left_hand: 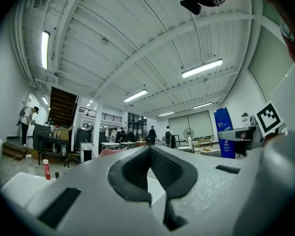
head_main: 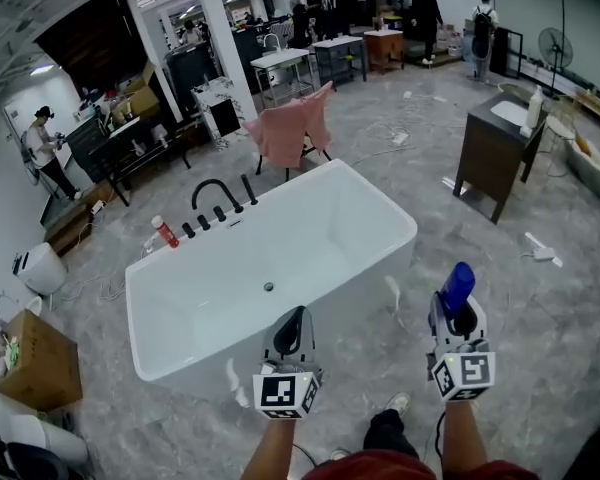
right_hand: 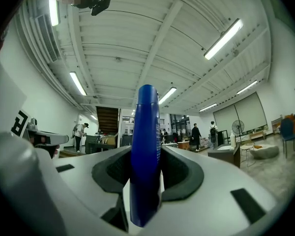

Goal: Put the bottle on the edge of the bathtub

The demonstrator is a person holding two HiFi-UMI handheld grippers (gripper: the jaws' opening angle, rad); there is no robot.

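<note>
Now I am reaching level beside the bathtub [head_main: 376,196], right fingers [right_hand: 184,173] gripping a tall, glossy blue bottle [right_hand: 145,156] upright, left fingers [left_hand: 128,173] closed empty.

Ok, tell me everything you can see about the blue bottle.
The bottle is deep blue, glossy, plastic-looking, tall and slim with a rounded top. It stands upright between the jaws of the right gripper, whose dark pads press its lower sides; its top rises above them. Pale print shows on one side, too small to read. In the head view it hangs over the floor right of the bathtub, touching nothing but the gripper.
</note>
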